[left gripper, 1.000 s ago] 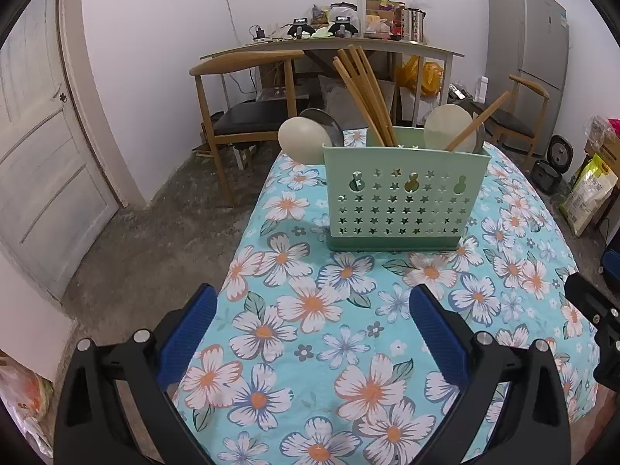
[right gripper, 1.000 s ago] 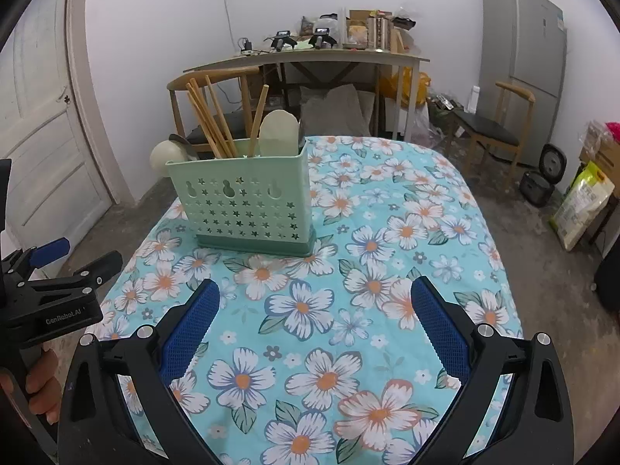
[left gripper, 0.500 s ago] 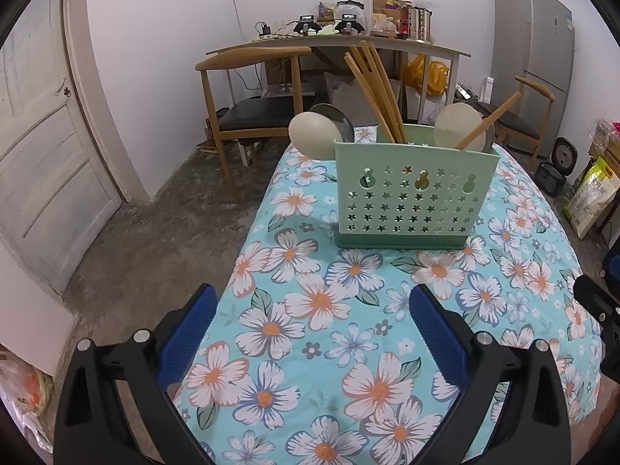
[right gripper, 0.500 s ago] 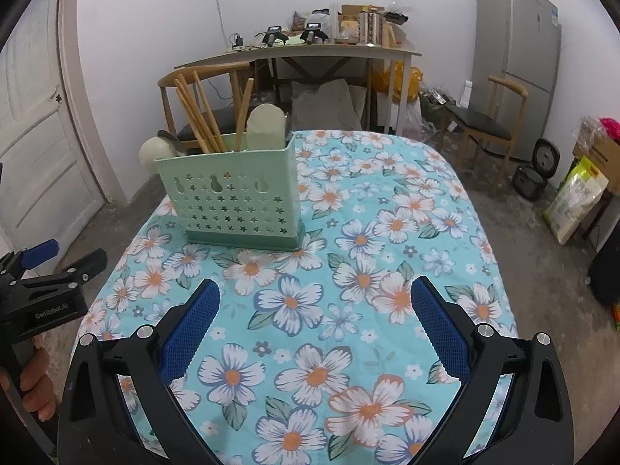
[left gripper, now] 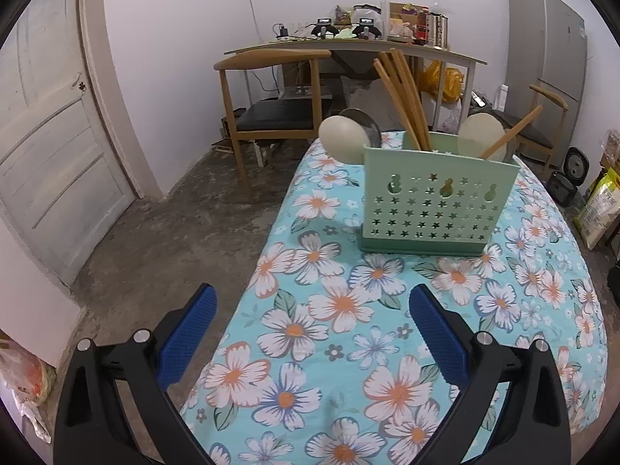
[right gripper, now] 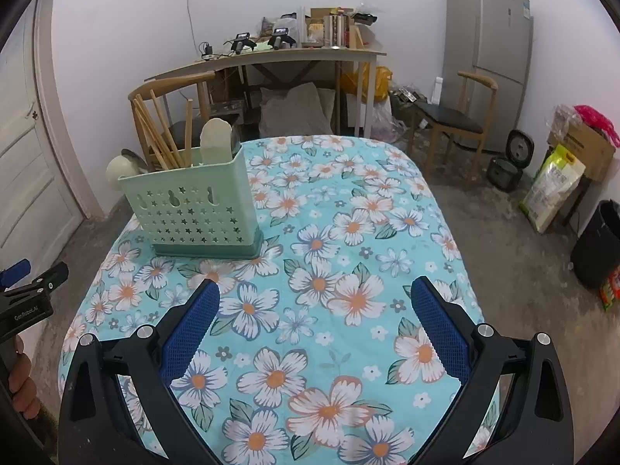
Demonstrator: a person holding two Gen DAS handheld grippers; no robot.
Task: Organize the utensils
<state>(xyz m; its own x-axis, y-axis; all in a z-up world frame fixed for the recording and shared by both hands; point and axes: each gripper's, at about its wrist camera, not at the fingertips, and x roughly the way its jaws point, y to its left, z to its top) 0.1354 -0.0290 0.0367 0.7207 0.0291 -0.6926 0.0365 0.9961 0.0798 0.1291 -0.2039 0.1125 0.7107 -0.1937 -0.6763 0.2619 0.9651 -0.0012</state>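
We hold the left tool (left gripper: 312, 302) low over the near left edge of the surface (left gripper: 387, 341), its blue-padded fingers (left gripper: 186, 333) spread wide with nothing between them; one finger hangs out past the cloth's edge above the concrete floor (left gripper: 155, 240). From the right wrist view we see that same tool at the far left, gripped from below by a hand (right gripper: 21, 383) whose fingers wrap the handle. Our right tool (right gripper: 316, 302) sits just as wide apart and empty, level above the flowered cloth and pointing along the surface toward the far wall.

The green utensil holder (left gripper: 438, 201) stands upright on the cloth, well ahead of both tools and touching neither. In it we see a bundle of wooden chopsticks (left gripper: 403, 97) leaning left, one more wooden stick (left gripper: 511, 131) leaning right, a pale spoon bowl (left gripper: 480, 135) at the right end, and a cream spoon (left gripper: 341, 139) with a dark metal one (left gripper: 364, 126) behind it at the left end. In the right wrist view the holder (right gripper: 193, 209) sits toward the left of the surface (right gripper: 348, 232).
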